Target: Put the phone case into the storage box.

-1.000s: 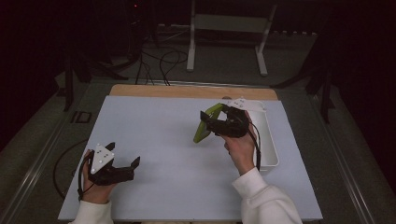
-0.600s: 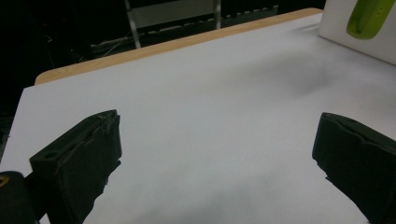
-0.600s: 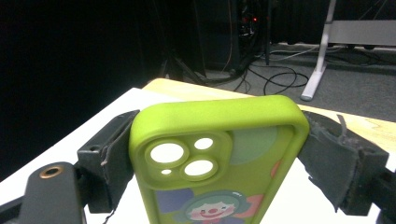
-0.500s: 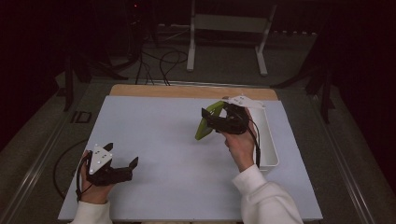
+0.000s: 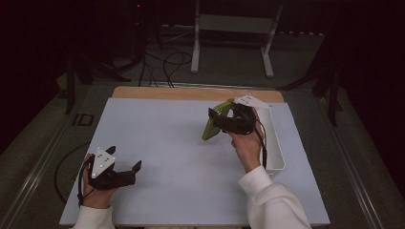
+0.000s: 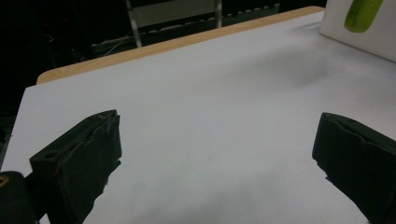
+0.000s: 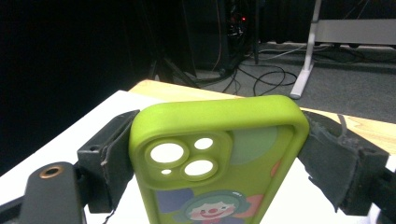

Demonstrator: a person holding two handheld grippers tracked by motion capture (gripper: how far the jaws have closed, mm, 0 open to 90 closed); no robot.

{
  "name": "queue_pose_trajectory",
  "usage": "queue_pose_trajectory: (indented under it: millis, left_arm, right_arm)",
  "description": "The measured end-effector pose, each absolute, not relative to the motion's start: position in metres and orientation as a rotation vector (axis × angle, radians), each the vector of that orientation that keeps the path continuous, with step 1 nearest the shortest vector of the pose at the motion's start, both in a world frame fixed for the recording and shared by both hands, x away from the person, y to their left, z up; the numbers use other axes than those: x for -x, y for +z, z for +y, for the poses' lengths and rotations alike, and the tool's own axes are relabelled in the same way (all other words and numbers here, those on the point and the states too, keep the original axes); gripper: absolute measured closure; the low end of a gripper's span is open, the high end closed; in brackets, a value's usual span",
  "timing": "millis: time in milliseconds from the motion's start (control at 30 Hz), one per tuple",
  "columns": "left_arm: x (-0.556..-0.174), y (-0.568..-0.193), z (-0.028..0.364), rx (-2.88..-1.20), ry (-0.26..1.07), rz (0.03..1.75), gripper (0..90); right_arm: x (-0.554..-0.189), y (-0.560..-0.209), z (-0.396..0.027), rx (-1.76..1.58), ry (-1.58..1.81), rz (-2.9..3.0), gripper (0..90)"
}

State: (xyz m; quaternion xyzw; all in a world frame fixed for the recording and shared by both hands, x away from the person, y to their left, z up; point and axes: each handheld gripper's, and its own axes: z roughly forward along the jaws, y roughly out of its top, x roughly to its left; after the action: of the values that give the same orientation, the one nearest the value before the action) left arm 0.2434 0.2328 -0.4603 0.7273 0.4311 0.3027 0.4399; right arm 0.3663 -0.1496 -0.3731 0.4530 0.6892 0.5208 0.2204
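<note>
Phone case [image 7: 219,163] clamped upright, right tool [image 5: 228,120] raised

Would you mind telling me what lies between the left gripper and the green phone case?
Nothing: in the high view, only bare white table separates the left gripper from the phone case.

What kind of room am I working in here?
Probably a lab or recording studio: a white-topped table in a dark room, loose cables on grey floor, a white metal stand behind. The right gripper holds a green phone case.
</note>
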Motion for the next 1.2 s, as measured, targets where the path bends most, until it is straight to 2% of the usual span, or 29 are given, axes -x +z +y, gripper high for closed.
queue_pose_trajectory:
  millis: [1200]
  left_arm:
    - [-0.243, -0.460, 0.232, -1.805, 0.756, 1.072, 1.8]
  right_arm:
    - [-0.386, -0.363, -0.160, -1.269, 1.400, 1.848, 16.5]
